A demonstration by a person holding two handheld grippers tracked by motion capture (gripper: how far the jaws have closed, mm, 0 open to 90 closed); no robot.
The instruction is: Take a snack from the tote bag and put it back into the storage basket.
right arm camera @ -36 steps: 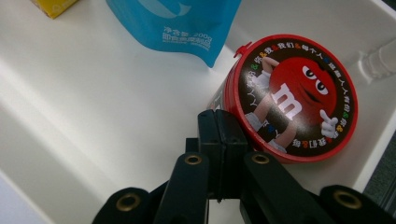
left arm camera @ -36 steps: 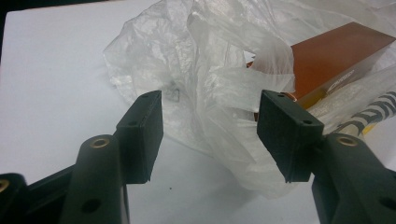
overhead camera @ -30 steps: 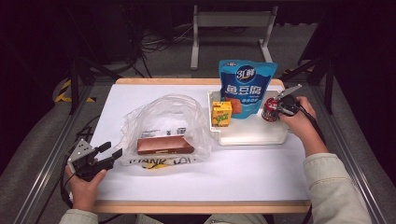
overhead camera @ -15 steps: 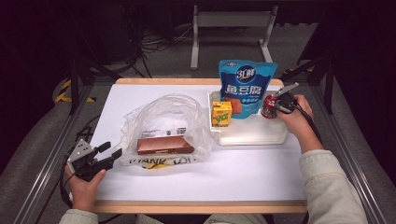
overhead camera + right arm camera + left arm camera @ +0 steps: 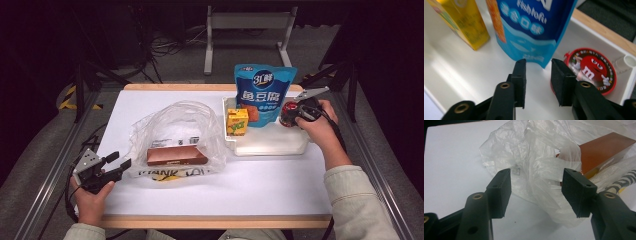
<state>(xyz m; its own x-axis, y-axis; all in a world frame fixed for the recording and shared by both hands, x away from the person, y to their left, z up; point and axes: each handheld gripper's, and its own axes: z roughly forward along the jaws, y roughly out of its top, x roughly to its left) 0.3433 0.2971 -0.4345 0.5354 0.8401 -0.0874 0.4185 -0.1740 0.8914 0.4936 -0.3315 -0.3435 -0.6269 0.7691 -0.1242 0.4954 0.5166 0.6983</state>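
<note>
Blue pouch upright in white tray, brown box lengthwise left-right

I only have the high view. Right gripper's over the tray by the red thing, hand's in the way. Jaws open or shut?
Observer: Open. In the right gripper view the right gripper has a narrow gap between its jaws, nothing in it.
Operator: What's the red thing?
Observer: A round candy tin lying flat in the white tray, cartoon face up.
Operator: Which item is it lined up on?
Observer: The blue pouch; its bottom corner sits just beyond the jaw tips. The tin lies beside one jaw.
</note>
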